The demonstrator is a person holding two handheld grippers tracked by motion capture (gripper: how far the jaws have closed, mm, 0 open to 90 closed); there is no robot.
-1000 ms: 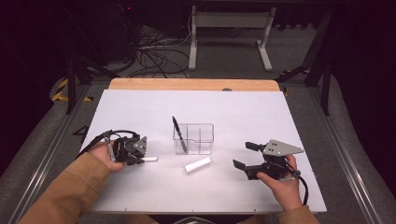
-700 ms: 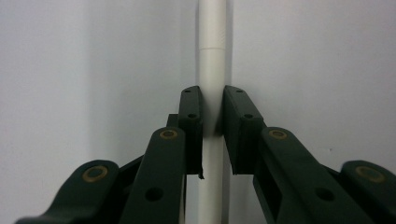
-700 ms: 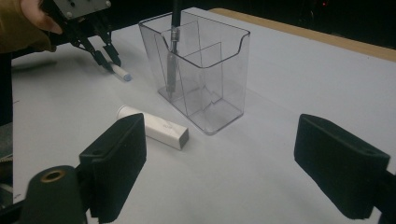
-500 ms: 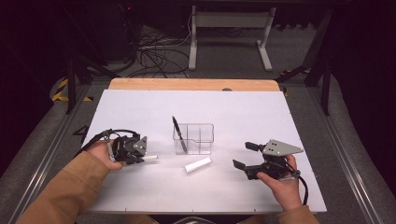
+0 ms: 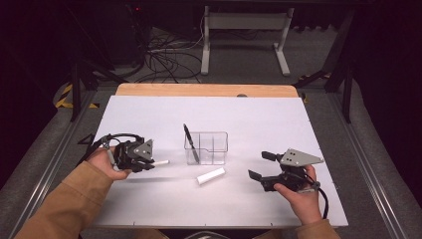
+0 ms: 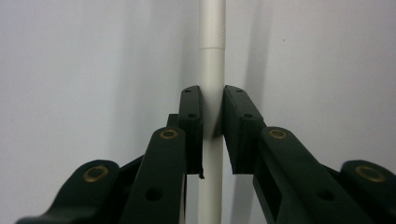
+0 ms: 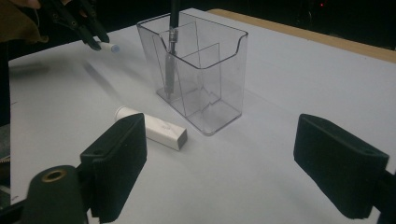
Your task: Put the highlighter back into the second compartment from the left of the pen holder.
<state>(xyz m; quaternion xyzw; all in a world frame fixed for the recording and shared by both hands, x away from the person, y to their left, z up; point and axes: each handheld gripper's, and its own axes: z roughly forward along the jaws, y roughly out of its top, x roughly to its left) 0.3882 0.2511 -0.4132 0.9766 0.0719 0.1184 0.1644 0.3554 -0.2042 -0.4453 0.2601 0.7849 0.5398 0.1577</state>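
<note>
My left gripper is shut on a slim white pen and holds it a little above the white table, left of a clear divided box. In the left gripper view the jaws clamp the pen at mid-length. A black pen leans in the box's left compartment. A short white marker lies flat in front of the box. At the right, my right gripper is open and holds nothing. It faces the box and the marker.
The white table sheet has a wooden strip along its far edge. Cables and a stand's legs lie on the dark floor beyond. In the right gripper view the left gripper shows at the top left with the pen tip.
The left gripper has shifted slightly up and away with the white pen in it. The right gripper has stayed where it was.
</note>
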